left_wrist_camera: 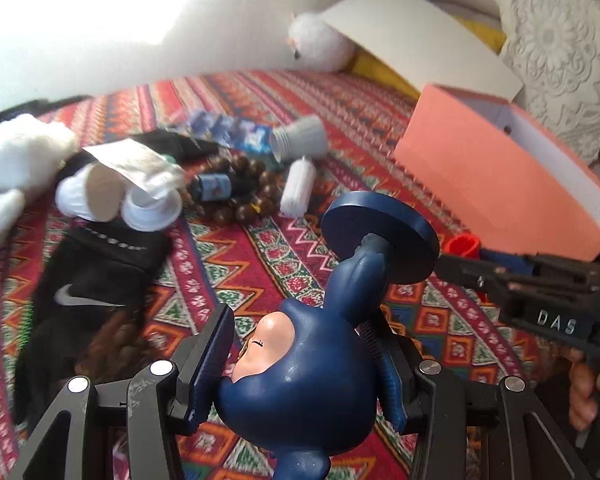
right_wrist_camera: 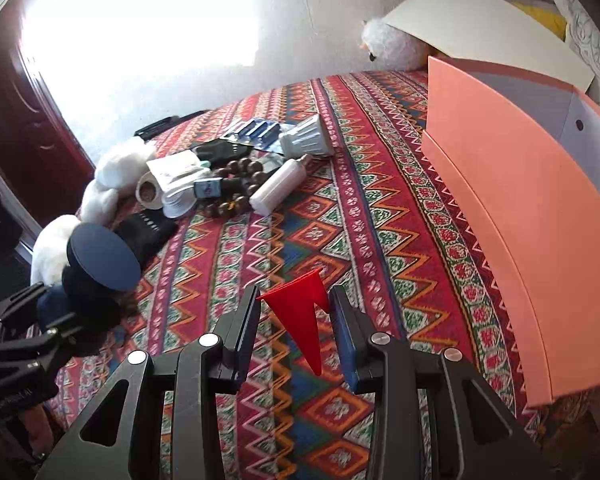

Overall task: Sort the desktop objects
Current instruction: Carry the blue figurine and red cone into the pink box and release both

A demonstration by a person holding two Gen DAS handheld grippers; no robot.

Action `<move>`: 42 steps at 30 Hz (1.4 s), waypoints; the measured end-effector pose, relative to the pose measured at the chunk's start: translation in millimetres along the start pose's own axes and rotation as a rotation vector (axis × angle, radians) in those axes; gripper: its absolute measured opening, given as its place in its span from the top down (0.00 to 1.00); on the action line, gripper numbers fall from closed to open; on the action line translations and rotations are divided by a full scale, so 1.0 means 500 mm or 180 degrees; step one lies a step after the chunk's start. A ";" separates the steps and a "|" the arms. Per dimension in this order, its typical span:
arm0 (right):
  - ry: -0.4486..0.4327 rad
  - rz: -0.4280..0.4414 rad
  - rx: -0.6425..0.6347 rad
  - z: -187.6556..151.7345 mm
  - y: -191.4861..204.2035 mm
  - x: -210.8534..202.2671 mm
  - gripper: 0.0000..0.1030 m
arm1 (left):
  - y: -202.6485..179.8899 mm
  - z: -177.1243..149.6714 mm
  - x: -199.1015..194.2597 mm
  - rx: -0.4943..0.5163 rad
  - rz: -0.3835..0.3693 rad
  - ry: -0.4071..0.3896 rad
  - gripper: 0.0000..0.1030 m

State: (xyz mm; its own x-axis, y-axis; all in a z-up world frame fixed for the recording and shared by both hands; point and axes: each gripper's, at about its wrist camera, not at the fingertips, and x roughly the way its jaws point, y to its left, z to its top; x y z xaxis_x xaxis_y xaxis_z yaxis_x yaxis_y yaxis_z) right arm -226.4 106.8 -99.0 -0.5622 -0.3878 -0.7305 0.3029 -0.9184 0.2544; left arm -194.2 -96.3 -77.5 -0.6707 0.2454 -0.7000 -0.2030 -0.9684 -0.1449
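My left gripper [left_wrist_camera: 300,344] is shut on a dark blue figurine [left_wrist_camera: 300,392] with a round base [left_wrist_camera: 380,236], held above the patterned cloth. It also shows in the right wrist view [right_wrist_camera: 96,272] at lower left. My right gripper [right_wrist_camera: 296,316] is shut on a red funnel [right_wrist_camera: 304,312], its wide mouth pointing forward. In the left wrist view the right gripper [left_wrist_camera: 476,264] sits at the right, in front of the open salmon-pink box [left_wrist_camera: 500,176]. The box [right_wrist_camera: 520,216] stands to the right of my right gripper.
A pile lies at the far left: brown bead bracelet [right_wrist_camera: 236,188], white bottle [right_wrist_camera: 278,186], grey cup [right_wrist_camera: 308,138], small dark bottle [right_wrist_camera: 210,189], tape roll [right_wrist_camera: 148,192], blue packet [right_wrist_camera: 256,130], black Nike sock [left_wrist_camera: 88,276], white plush toy [right_wrist_camera: 104,184]. Another plush [right_wrist_camera: 392,46] sits by the box lid [right_wrist_camera: 480,24].
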 end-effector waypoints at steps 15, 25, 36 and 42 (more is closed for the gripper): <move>-0.0483 -0.0101 -0.0151 -0.035 0.055 -0.220 0.64 | -0.113 0.003 -0.167 0.0196 -0.0131 -0.0451 0.47; -0.0795 -0.0273 -0.0048 -0.083 0.003 -0.379 0.64 | -0.268 0.037 -0.197 0.0489 -0.0407 -0.0588 0.47; -0.1092 -0.0682 0.0316 -0.077 -0.165 -0.513 0.64 | -0.482 0.136 -0.158 0.0924 -0.0816 -0.0642 0.47; -0.1218 -0.0946 0.0427 -0.036 -0.267 -0.557 0.64 | -0.575 0.207 -0.083 0.1027 -0.0931 -0.0564 0.47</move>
State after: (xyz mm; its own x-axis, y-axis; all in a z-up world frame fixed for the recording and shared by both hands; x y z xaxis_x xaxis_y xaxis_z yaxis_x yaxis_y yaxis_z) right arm -96.3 338.6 58.8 -0.8587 -0.0856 -0.5052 -0.0007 -0.9857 0.1682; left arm -181.7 176.5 65.8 -0.6580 0.5370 -0.5278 -0.5944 -0.8008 -0.0738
